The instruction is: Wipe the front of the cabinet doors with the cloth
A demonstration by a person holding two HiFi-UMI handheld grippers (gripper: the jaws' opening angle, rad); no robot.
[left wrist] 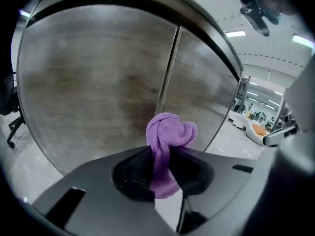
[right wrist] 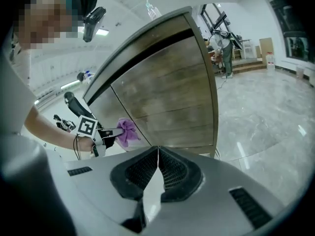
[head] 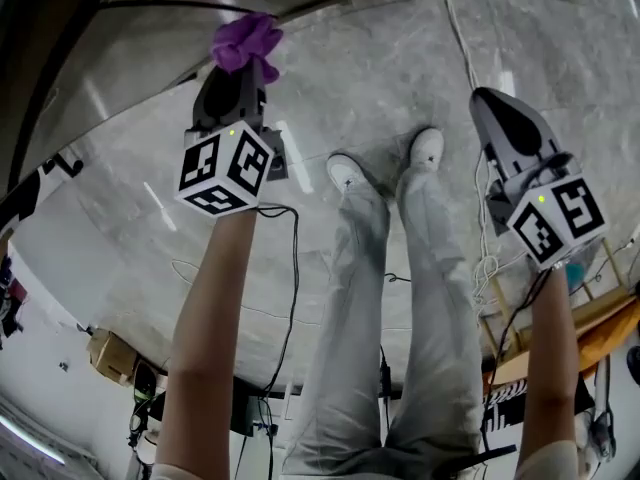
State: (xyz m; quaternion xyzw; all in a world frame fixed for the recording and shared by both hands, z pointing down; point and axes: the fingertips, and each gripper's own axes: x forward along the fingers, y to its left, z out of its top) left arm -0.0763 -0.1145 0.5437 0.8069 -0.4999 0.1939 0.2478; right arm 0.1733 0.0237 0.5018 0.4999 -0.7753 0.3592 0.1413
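Note:
A purple cloth (left wrist: pixel 169 134) is bunched up and pinched in my left gripper (left wrist: pixel 165 150), which is shut on it. The wad sticks out past the jaws just in front of the brown wooden cabinet doors (left wrist: pixel 93 77), near the vertical seam (left wrist: pixel 168 68) between them; I cannot tell if it touches. In the head view the left gripper (head: pixel 243 66) holds the cloth (head: pixel 246 42) up by the cabinet (head: pixel 130 63). My right gripper (right wrist: pixel 158 149) is shut with nothing in it, off to the cabinet's (right wrist: pixel 170 90) right and away from it. It sees the cloth (right wrist: pixel 127 130) at the lower left door.
The person's legs (head: pixel 390 298) and white shoes (head: pixel 350 173) stand on the marble floor between the grippers. Black and white cables (head: pixel 293 258) trail over the floor. A wooden frame with orange parts (head: pixel 590 313) stands at the right, a cardboard box (head: pixel 112 356) at the lower left.

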